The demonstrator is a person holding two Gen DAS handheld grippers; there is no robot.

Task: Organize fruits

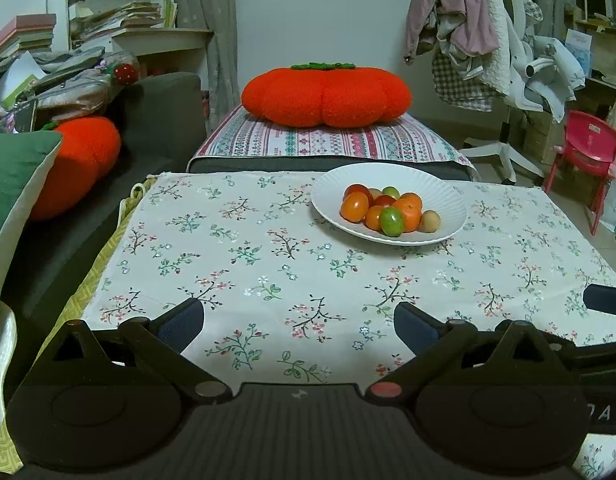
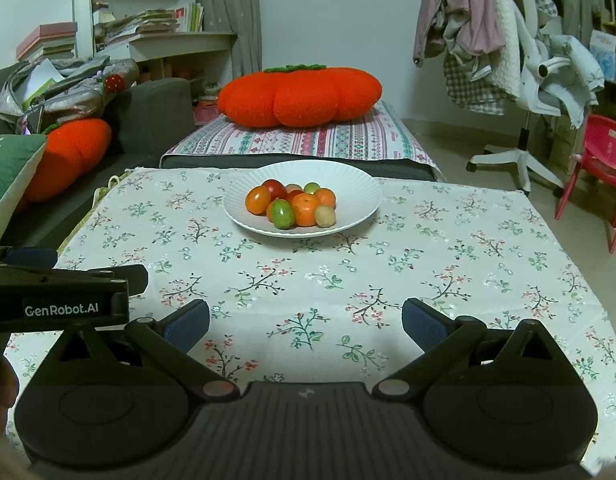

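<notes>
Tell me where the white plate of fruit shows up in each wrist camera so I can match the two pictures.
Left wrist: the white plate sits right of centre, at the far side of the floral tablecloth.
Right wrist: the white plate sits near centre, at the cloth's far side.
Shared landmark: the big orange pumpkin cushion lies behind the plate in both.

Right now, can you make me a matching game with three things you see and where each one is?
Things:
1. white plate
2. big orange pumpkin pillow
3. pink plastic chair

Places:
A. on the floor, far right
B. on the flowered tablecloth
C. on the striped cushion behind the table

Pairs: 1-B, 2-C, 3-A
</notes>
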